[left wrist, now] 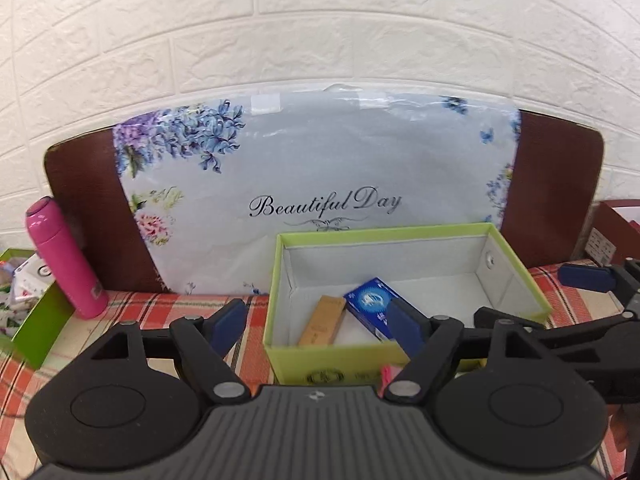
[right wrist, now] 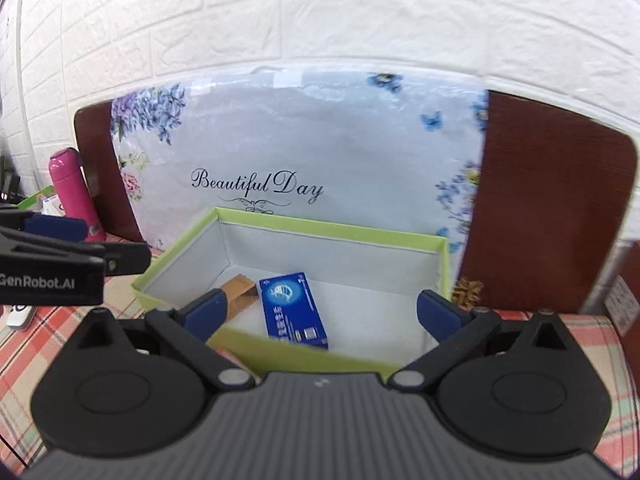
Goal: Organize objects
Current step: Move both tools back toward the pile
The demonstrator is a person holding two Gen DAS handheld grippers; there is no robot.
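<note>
Nearest you, your left tool (left wrist: pixel 316 322) and right tool (right wrist: pixel 328 310) both gape wide, holding nothing. Just beyond, at twelve o'clock, the green box (right wrist: pixel 320 227) holds a blue carton (right wrist: pixel 292 310), with a tan carton (right wrist: pixel 240 292) at its ten o'clock. Farther, at ten o'clock, stands a pink flask (left wrist: pixel 64 256).

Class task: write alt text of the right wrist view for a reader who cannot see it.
An open tool hovers empty over a green box holding a blue carton and a brown carton, on a plaid cloth. Behind stands a flowered bag; a pink bottle stands left.
</note>
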